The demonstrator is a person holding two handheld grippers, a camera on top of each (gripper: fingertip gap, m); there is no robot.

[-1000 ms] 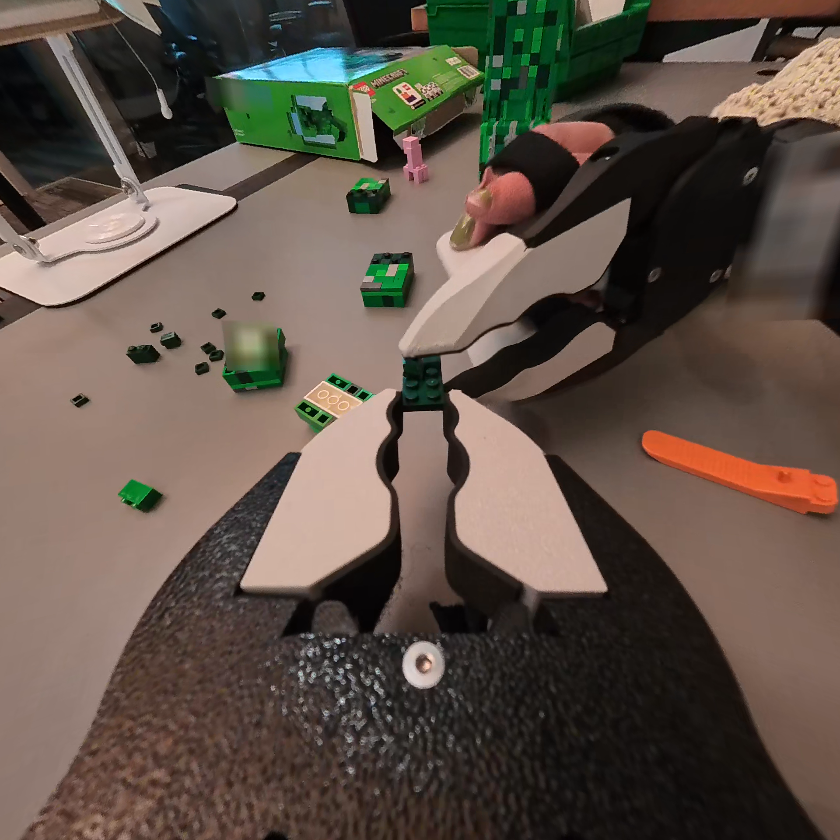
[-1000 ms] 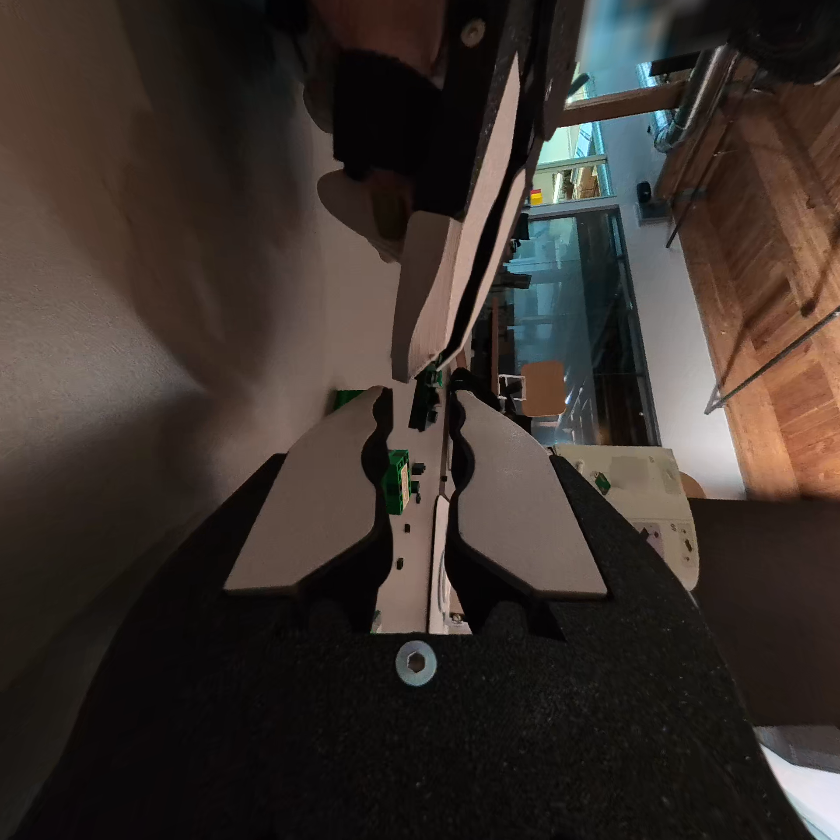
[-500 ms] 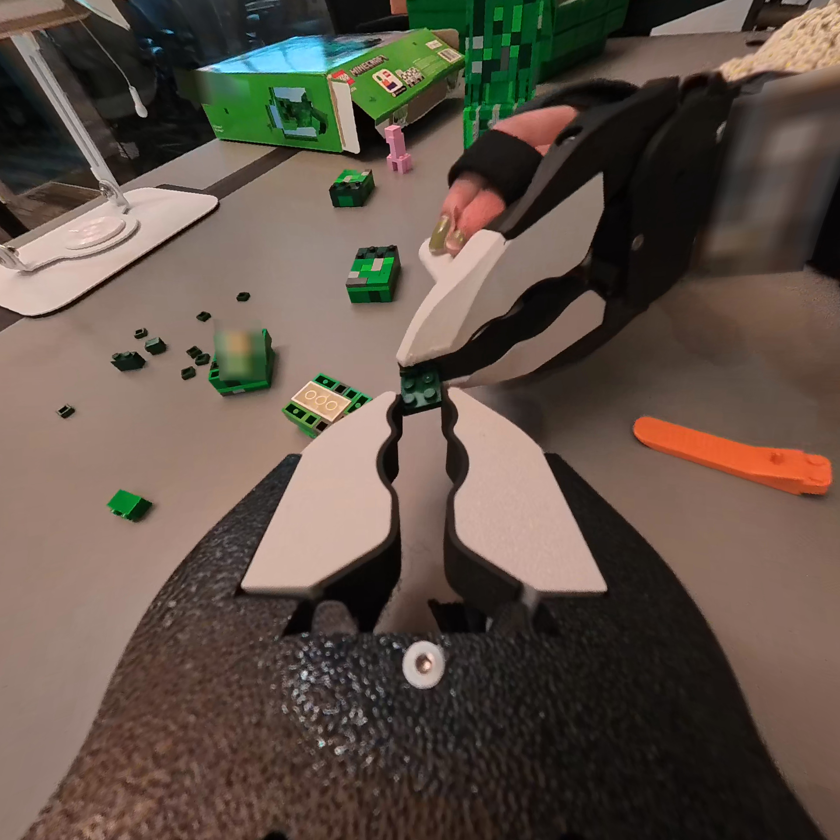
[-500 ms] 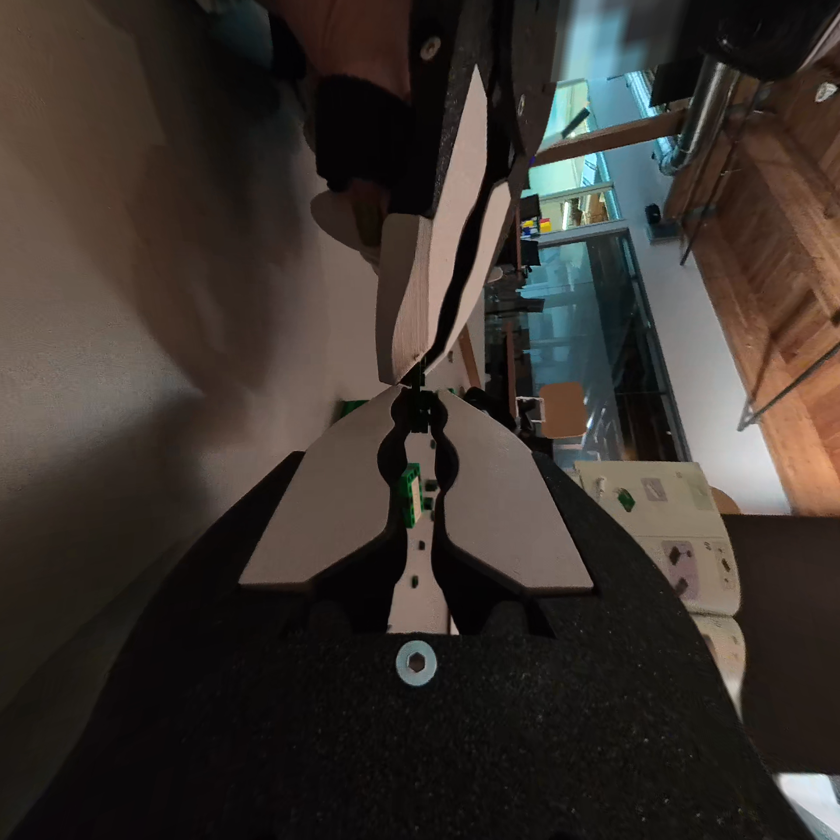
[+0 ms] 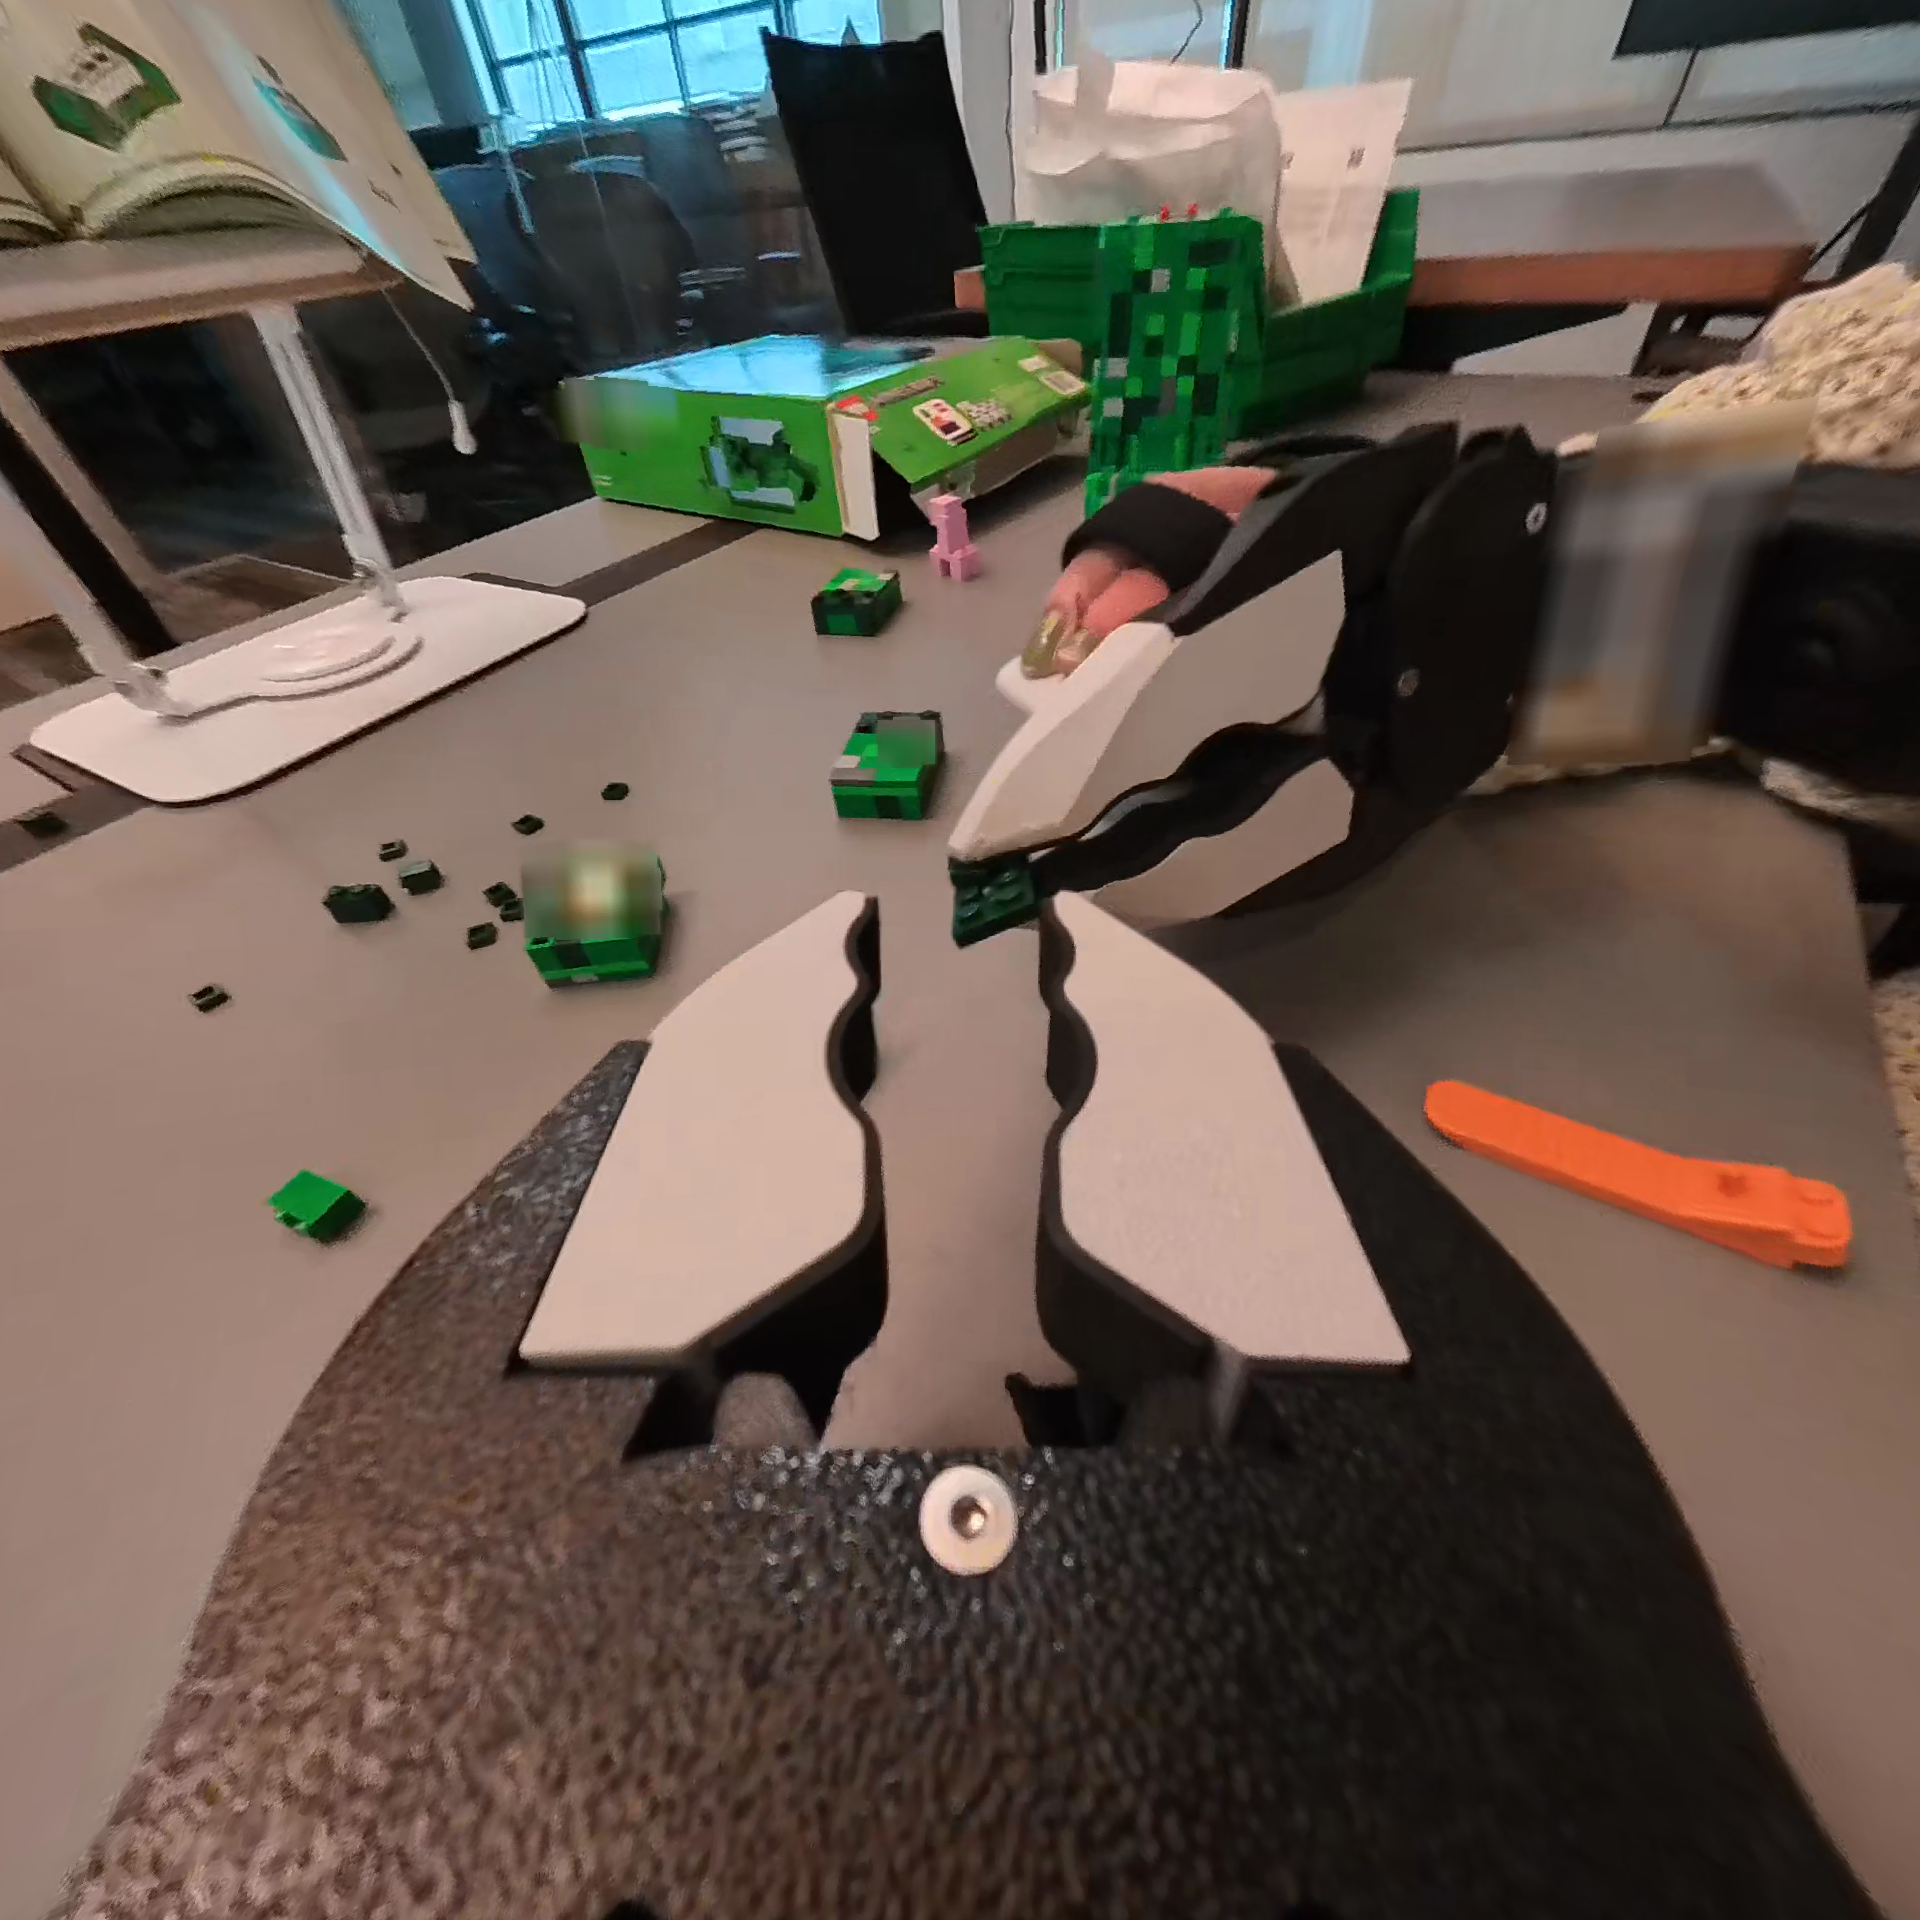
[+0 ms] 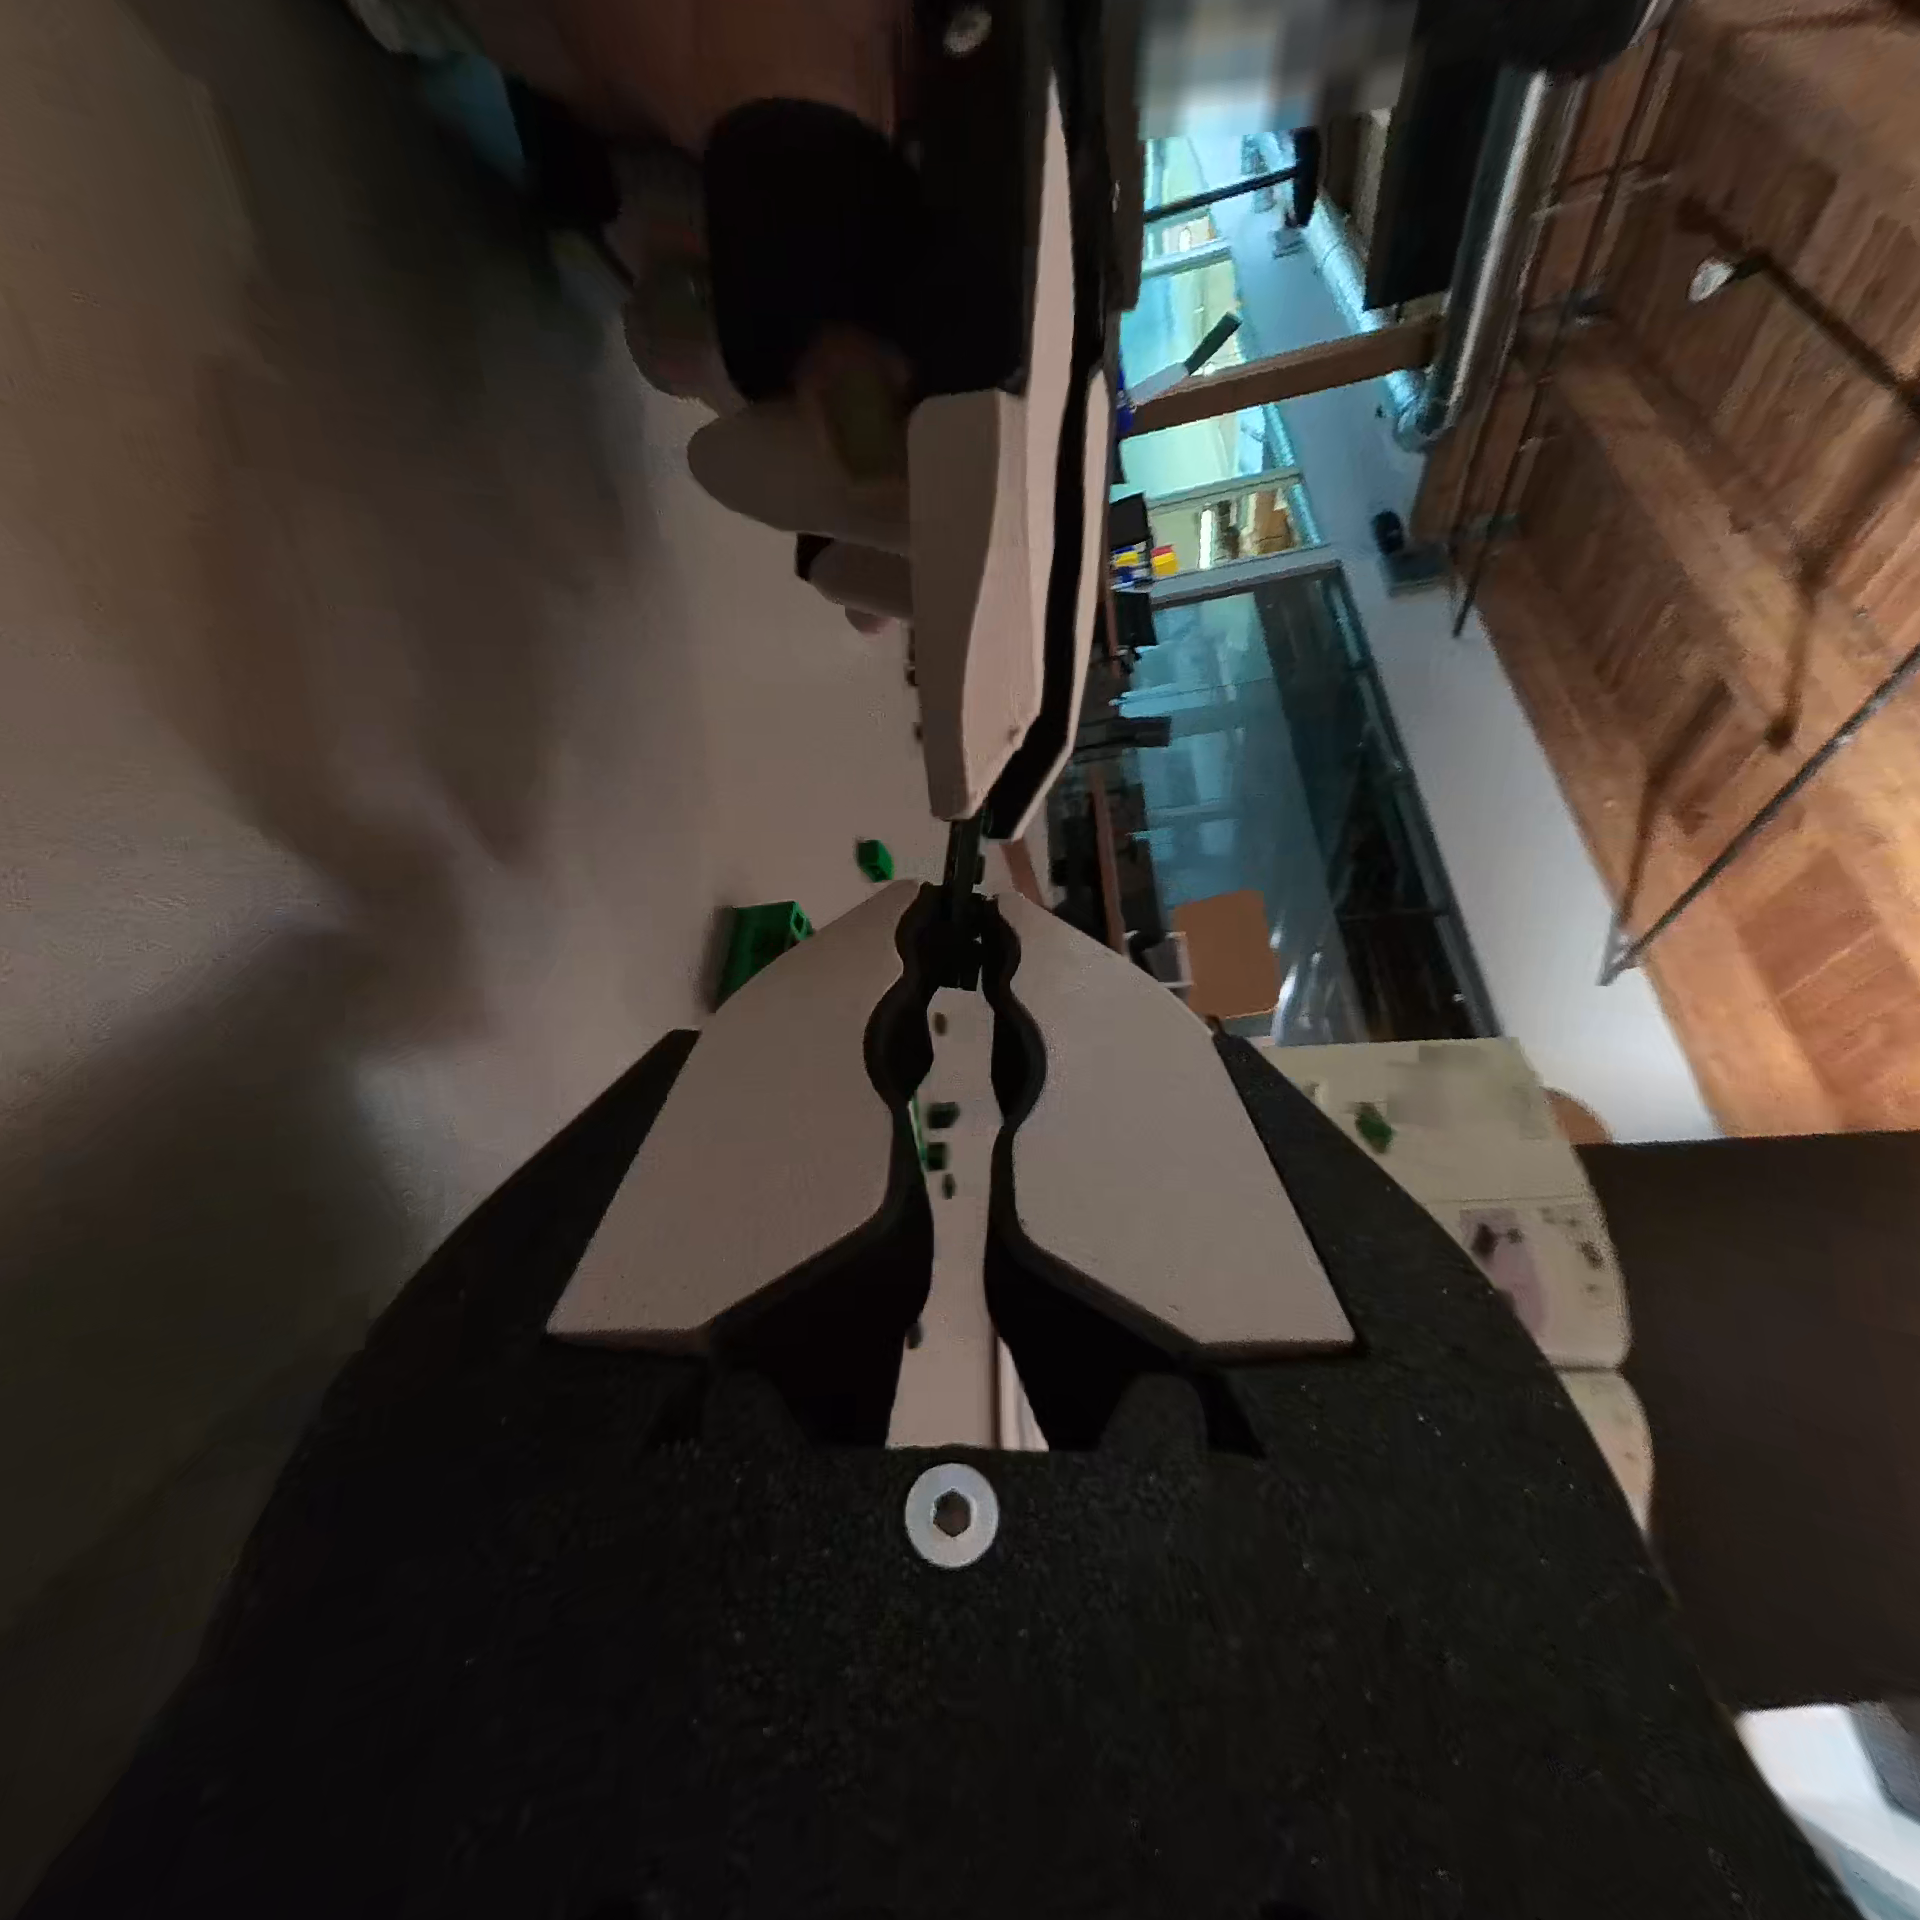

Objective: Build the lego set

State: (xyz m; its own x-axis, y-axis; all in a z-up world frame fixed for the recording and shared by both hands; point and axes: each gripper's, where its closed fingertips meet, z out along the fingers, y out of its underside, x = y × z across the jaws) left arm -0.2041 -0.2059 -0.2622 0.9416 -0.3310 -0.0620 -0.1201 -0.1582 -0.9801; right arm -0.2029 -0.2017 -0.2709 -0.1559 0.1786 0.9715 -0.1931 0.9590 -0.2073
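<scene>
Now dark green brick (image 5: 992,902) — pinched in right gripper (image 6: 954,925), between left gripper's (image 5: 956,920) spread tips.

Grey table (image 5: 1558,935) spreading ahead of the gripper. White stand base (image 5: 301,675) sitting far left, its clear posts rising. Black chair (image 5: 873,177) standing beyond the table's far edge. Paned window (image 5: 623,52) letting in daylight behind. Wooden ceiling (image 6: 1714,520) showing at right in the right wrist view, glass partition (image 6: 1299,779) beside it.

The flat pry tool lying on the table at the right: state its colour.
Orange, plain with no pattern; the left wrist view shows it best.
</scene>
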